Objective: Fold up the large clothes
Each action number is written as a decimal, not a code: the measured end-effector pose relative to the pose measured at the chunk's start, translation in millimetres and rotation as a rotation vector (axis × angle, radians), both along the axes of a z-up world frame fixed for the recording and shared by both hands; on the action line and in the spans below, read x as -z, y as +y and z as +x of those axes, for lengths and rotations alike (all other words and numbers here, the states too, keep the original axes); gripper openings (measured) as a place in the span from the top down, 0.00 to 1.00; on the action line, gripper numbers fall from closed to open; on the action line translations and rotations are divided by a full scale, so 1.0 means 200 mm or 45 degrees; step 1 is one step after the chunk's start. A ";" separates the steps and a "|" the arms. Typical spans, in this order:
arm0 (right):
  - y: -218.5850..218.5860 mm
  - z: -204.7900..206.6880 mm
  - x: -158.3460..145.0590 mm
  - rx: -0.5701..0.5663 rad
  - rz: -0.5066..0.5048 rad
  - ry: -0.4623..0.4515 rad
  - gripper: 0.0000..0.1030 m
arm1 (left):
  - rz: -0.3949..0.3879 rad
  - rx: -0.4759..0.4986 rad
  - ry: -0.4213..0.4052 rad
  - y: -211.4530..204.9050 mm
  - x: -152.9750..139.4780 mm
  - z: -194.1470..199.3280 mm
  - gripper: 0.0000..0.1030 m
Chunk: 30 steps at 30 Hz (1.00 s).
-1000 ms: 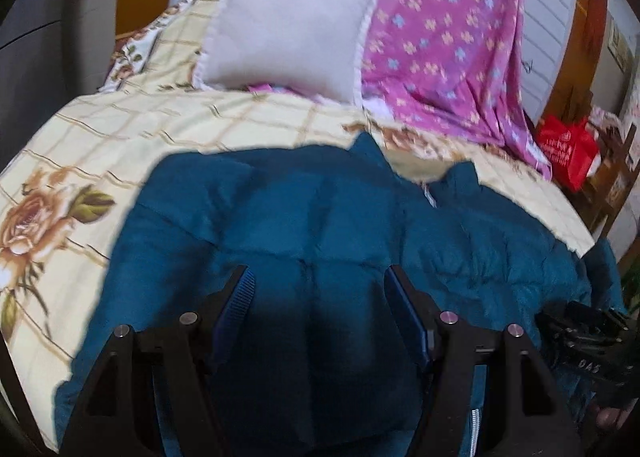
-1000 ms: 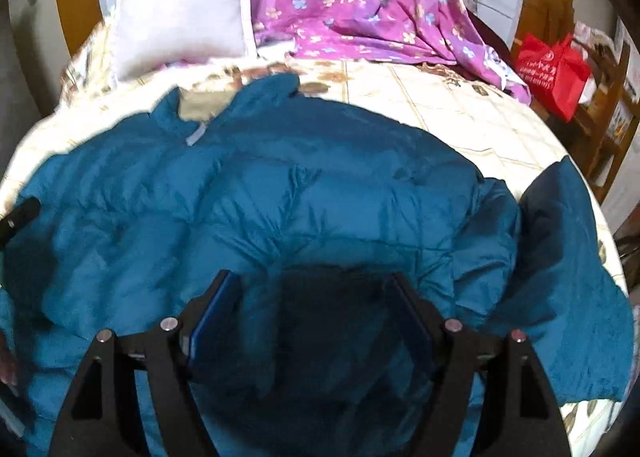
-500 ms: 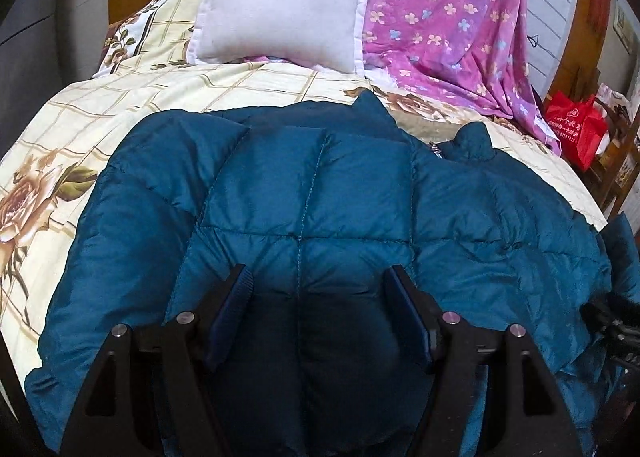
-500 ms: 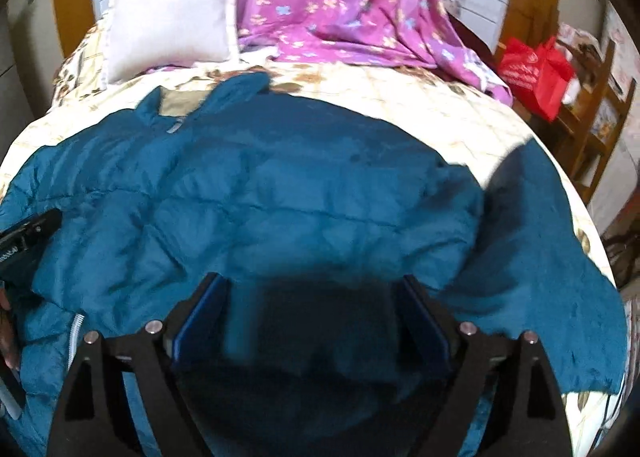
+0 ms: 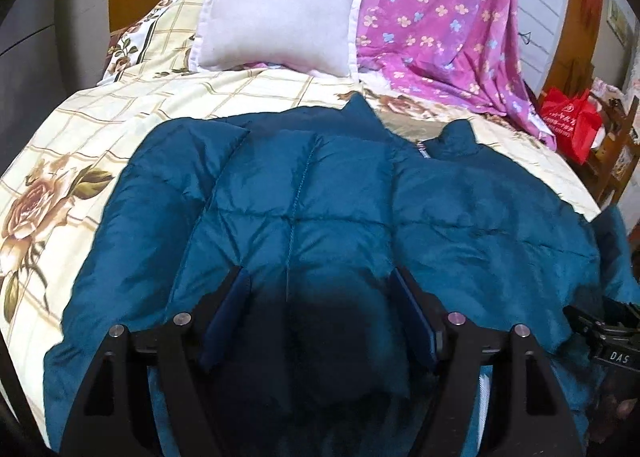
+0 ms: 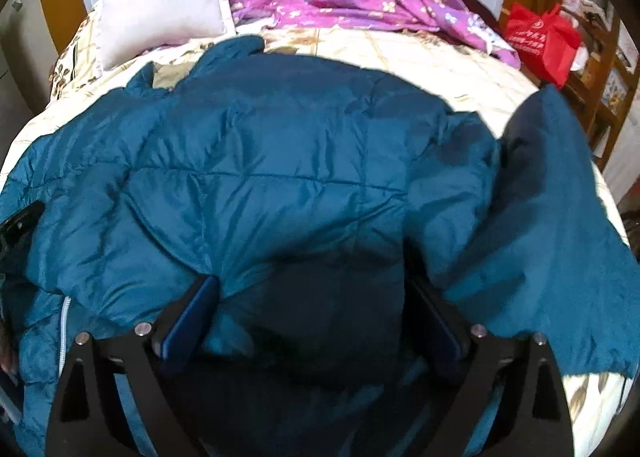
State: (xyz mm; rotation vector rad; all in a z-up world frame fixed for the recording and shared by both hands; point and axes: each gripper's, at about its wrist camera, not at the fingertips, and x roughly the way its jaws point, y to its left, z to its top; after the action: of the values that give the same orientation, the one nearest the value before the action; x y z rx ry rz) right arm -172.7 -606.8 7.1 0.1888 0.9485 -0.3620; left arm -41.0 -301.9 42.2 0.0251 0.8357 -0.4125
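A teal quilted puffer jacket (image 5: pixel 320 185) lies spread on the bed, collar (image 5: pixel 460 137) toward the pillow. My left gripper (image 5: pixel 318 289) hovers open over the jacket's lower left half, pads wide apart, gripping nothing. My right gripper (image 6: pixel 312 289) stands over the lower right half (image 6: pixel 280 157). Its jaws are opening, with puffy fabric bulging up between them and not pinched. One sleeve (image 6: pixel 560 197) lies out to the right. The white zip (image 6: pixel 64 321) shows at the lower left. The right gripper's black body (image 5: pixel 608 337) shows at the left wrist view's right edge.
The bedspread (image 5: pixel 80 129) is cream with a rose print. A white pillow (image 5: pixel 280 9) and a purple flowered sheet (image 5: pixel 440 17) lie at the head of the bed. A red bag (image 6: pixel 540 41) and wooden furniture (image 6: pixel 600 89) stand past the bed's right side.
The right gripper's jaws have spread wider and sit closer over the jacket. The left gripper has shifted a little across the jacket, its jaws unchanged.
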 end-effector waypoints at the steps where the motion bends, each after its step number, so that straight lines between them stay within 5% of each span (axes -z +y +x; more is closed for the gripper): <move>1: 0.02 -0.02 -0.02 -0.004 -0.007 -0.021 0.07 | 0.000 0.002 -0.009 0.01 -0.02 -0.02 0.42; 17: 0.12 -0.22 -0.12 0.004 0.005 -0.049 0.07 | -0.047 0.026 0.006 0.06 -0.10 -0.21 0.42; 23: 0.13 -0.35 -0.16 0.032 0.055 -0.093 0.07 | -0.083 0.119 0.021 0.00 -0.14 -0.36 0.42; 30: 0.07 -0.49 -0.22 0.065 -0.057 -0.092 0.07 | -0.086 0.224 -0.001 -0.13 -0.19 -0.52 0.42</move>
State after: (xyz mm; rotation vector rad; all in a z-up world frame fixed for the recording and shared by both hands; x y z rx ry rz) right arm -269.8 -593.8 51.4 0.1844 0.8648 -0.4201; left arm -145.3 -327.9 81.1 0.0364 0.8211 -0.6061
